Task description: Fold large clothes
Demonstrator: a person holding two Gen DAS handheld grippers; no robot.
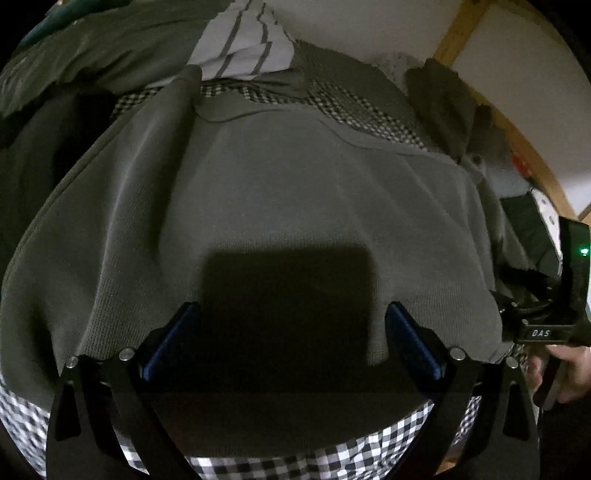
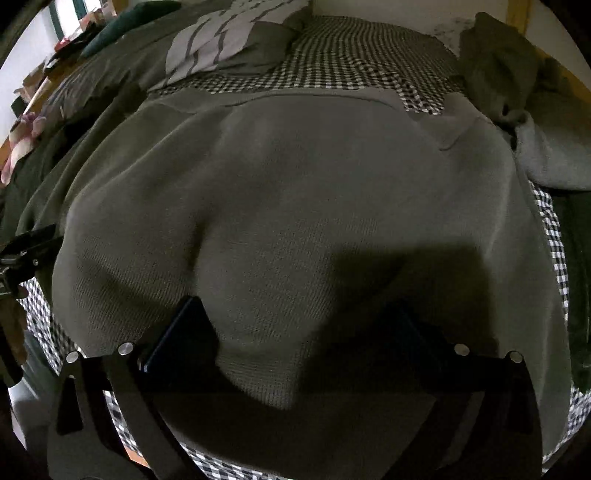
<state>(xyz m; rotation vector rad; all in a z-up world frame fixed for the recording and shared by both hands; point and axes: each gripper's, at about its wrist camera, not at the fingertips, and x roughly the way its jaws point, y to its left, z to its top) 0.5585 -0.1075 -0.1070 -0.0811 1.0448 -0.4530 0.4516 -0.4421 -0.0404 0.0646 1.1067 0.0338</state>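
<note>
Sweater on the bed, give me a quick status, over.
Left gripper and right gripper open, nothing held. Grey sweater spread flat on checked sheet. Striped cloth beyond the collar, clear of it.

Grey-green sweater point(image 1: 295, 192) (checked bedsheet point(image 1: 369, 450))

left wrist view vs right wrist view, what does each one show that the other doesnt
Only the left wrist view shows a hand holding the other gripper's body, with a green light lit on it.

Only the right wrist view shows a dark teal cloth and clutter along the far left edge.

Both show the grey knit sweater spread on the checked sheet, a striped cloth beyond it, and open jaws hanging over the sweater's near hem.
</note>
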